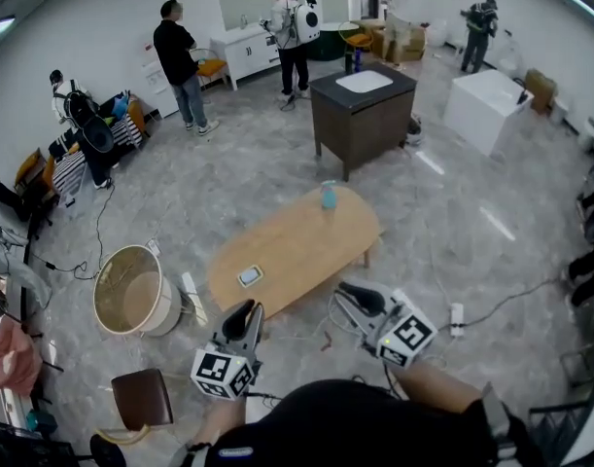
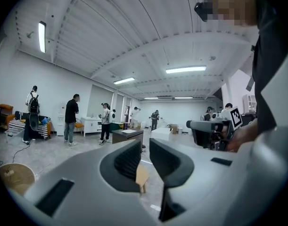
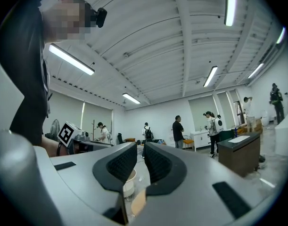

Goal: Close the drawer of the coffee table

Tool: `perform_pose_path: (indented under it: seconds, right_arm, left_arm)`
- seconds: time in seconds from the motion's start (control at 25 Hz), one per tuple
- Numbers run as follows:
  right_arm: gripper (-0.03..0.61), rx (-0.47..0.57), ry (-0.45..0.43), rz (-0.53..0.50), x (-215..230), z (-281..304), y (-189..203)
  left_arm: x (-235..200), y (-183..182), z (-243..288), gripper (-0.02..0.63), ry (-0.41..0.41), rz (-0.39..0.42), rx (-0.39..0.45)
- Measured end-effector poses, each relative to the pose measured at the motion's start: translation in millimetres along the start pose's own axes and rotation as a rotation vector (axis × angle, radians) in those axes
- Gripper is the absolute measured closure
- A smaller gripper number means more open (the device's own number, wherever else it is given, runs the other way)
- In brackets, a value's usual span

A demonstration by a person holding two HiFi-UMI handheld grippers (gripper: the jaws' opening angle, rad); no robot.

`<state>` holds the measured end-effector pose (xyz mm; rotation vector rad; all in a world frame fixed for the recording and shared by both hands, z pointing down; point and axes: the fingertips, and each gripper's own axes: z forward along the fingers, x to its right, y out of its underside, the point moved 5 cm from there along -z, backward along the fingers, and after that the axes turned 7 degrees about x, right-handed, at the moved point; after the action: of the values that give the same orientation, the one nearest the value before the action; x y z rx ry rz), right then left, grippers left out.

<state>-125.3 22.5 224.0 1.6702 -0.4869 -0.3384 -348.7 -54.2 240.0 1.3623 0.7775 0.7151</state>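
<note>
You are holding the left hand-held gripper (image 2: pixel 144 149) with its jaws a narrow slit apart and nothing between them. The right hand-held gripper (image 3: pixel 140 149) is showing the same, empty and nearly closed. Both are hovering close to your body, well apart from the low oval wooden bench (image 1: pixel 306 251), the coffee table. It is standing on the floor ahead, carrying a blue bottle (image 1: pixel 328 196) and a small flat device (image 1: pixel 250 276). The drawer is not showing in any view. In my judgement you are dealing with a rigid, light front sliding on runners. Pressing flat on its middle is likely serving better than gripping, since a hard shove is risking shifting the bench and toppling the bottle.
</note>
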Motion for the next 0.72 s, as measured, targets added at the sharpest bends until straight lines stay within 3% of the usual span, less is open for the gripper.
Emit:
perform_pose_path:
  seconds: [0.12,0.32,0.52,0.72]
  right_arm:
    - [0.546,-0.01,-0.022,0.017,0,-12,-4]
    - [0.565,-0.02,-0.061,0.022,10,-27,-11]
    - [0.568,-0.068,-0.095,0.022,18,-26,-9]
    - [0.569,-0.05,-0.105,0.06,20,-14,-7]
  left_arm:
    - [15,3,0,0.594,0.031,-0.009,-0.021]
    - [35,-6,11,0.603,0.048,0.036,-0.007]
    - [40,-3,23,0.606,0.052,-0.005,-0.012]
    - [39,-1,11,0.605,0.014,-0.013,-0.014]
